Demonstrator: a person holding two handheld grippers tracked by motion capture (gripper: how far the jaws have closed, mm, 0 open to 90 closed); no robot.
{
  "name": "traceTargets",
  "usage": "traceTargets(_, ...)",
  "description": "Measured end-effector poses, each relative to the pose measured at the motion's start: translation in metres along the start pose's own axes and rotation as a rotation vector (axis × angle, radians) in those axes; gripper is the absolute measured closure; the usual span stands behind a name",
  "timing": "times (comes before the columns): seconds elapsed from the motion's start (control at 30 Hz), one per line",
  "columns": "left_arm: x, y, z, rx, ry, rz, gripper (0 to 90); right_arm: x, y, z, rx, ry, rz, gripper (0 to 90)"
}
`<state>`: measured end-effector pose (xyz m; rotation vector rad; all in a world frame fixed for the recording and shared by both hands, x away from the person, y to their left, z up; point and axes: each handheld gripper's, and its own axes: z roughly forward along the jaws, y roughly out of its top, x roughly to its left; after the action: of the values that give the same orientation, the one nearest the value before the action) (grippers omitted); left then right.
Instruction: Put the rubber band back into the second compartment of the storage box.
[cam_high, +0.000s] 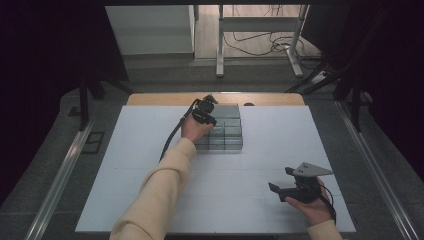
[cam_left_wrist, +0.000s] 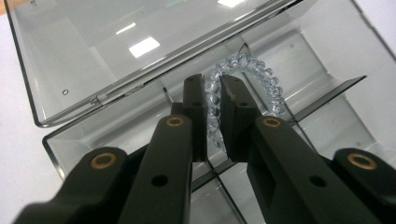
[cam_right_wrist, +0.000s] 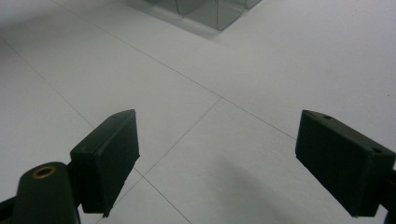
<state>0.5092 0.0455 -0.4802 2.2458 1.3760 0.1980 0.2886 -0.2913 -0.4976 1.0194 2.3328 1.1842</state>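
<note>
A clear plastic organiser box (cam_high: 226, 131) with its lid folded back sits on the white table top, past the middle. My left gripper (cam_high: 212, 119) hangs over it, jaws pointing down into a compartment. In the left gripper view that gripper (cam_left_wrist: 212, 100) is shut on a clear spiral hair tie (cam_left_wrist: 261, 79), whose loop arches beyond the jaws over the compartment dividers (cam_left_wrist: 327, 95). The open lid (cam_left_wrist: 116, 51) lies at the upper left. My right gripper (cam_high: 281, 189) rests low near the table's right front, open, with nothing between its fingers (cam_right_wrist: 108, 158).
The white table top (cam_high: 150, 165) has bare room left and front of the box. A corner of the box (cam_right_wrist: 215, 14) shows far ahead in the right gripper view. Metal rails run along both table sides, and desk legs with cables stand behind.
</note>
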Motion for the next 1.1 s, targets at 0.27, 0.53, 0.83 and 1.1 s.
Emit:
traceTargets(0.27, 0.001, -0.001, 0.001, -0.012, -0.002, -0.009, 81.7, 0.0, 0.0, 0.0, 0.001, 0.001, 0.003, 14.0)
traceTargets(0.53, -0.001, -0.001, -0.003, -0.032, -0.053, 0.018, 45.8, 0.0, 0.0, 0.0, 0.0, 0.0, 0.003, 14.0)
traceTargets(0.83, -0.004, -0.001, -0.006, -0.031, -0.074, 0.034, 37.0, 0.0, 0.0, 0.0, 0.001, -0.003, 0.002, 14.0)
traceTargets(1.1, -0.006, 0.001, -0.018, -0.023, -0.087, 0.05, 38.0, -0.001, 0.001, 0.0, 0.0, -0.004, 0.004, 14.0)
